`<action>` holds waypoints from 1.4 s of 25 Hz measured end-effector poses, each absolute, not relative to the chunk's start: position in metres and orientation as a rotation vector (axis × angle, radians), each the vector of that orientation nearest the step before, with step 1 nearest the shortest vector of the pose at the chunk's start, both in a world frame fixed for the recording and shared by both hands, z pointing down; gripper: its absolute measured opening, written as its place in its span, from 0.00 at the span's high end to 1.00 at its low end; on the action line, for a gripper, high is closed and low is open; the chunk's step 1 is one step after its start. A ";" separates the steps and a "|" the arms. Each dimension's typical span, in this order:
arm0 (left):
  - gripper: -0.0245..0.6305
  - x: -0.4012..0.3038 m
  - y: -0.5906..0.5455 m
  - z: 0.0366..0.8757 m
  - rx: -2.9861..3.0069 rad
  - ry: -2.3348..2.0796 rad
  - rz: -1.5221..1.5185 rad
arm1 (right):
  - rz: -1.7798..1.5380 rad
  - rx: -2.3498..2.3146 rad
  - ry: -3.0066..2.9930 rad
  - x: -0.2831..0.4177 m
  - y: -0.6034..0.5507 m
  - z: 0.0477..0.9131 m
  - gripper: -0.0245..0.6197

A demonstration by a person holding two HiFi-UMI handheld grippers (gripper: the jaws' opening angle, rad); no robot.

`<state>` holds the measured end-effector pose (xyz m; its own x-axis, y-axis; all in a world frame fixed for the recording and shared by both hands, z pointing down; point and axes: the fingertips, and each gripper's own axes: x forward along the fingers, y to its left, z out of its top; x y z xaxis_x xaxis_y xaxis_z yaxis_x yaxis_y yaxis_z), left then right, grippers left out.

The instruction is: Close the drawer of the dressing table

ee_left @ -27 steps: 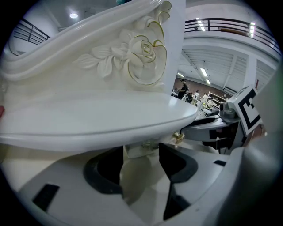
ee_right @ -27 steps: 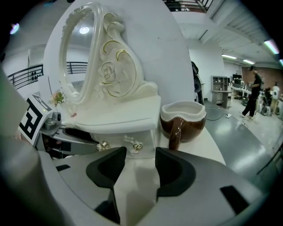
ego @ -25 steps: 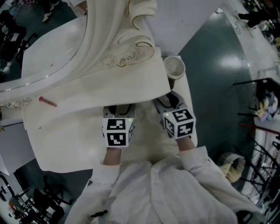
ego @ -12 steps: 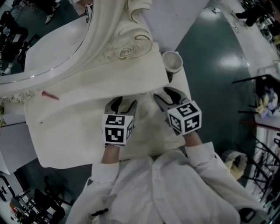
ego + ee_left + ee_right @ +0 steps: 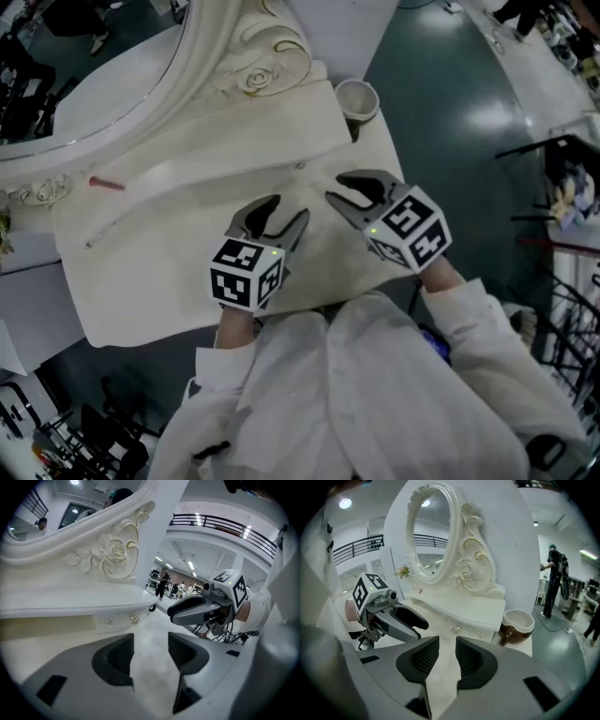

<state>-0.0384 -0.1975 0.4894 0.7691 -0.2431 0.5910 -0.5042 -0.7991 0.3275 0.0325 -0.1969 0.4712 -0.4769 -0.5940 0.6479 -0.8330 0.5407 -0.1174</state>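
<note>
At the far left a small red stick [image 5: 105, 184] lies on the counter [image 5: 150, 281] of the dressing table [image 5: 281, 131], below the oval mirror [image 5: 94, 94]. The left tool [image 5: 291, 208] hovers over the middle of the counter. Its jaws are moderately wide, with only bare counter showing between them.

The drawer [image 5: 119, 620] is ahead of the left tool and a little to its left. It sits in the front of the raised tier under the carved rose [image 5: 116, 552] and has two small knobs on its face. It looks pushed home or very nearly so, though I cannot tell whether a sliver stands proud.

The right tool [image 5: 335, 186] hangs just beside the left one, facing the knobs but clear of the drawer front. Its jaws are narrower, having just been closing, and hold nothing. A brown-and-white mug [image 5: 357, 97] stands at the right end.

The closing seems all but done. To finish well, check that the face is flush. If it is not, lay both tools on the face outside the knobs and press straight in and evenly so the drawer does not rack. Keep the right tool off the mug.
</note>
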 end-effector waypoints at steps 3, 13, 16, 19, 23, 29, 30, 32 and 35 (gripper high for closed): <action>0.61 -0.039 -0.184 0.482 2.509 -0.538 0.737 | 0.533 1.120 -2.258 0.022 -0.187 0.456 0.83; 0.61 -0.041 -0.167 0.448 2.582 -0.518 0.641 | 0.506 1.015 -2.313 -0.007 -0.162 0.412 0.90; 0.61 -0.041 -0.164 0.439 2.603 -0.514 0.620 | 0.467 1.023 -2.304 -0.007 -0.160 0.399 0.91; 0.61 -0.042 -0.160 0.429 2.608 -0.505 0.590 | 0.455 1.048 -2.319 -0.011 -0.157 0.384 0.91; 0.61 -0.041 -0.153 0.416 2.636 -0.485 0.563 | 0.405 1.036 -2.307 -0.014 -0.150 0.368 0.93; 0.63 -0.044 -0.146 0.397 2.682 -0.486 0.539 | 0.324 1.018 -2.323 -0.022 -0.146 0.356 0.95; 0.63 -0.044 -0.146 0.396 2.687 -0.488 0.536 | 0.323 1.002 -2.325 -0.022 -0.145 0.356 0.95; 0.67 -0.046 -0.146 0.393 2.700 -0.502 0.531 | 0.318 0.972 -2.324 -0.022 -0.142 0.355 0.95; 0.83 -0.047 -0.148 0.387 2.718 -0.549 0.518 | 0.312 0.973 -2.324 -0.021 -0.140 0.353 0.95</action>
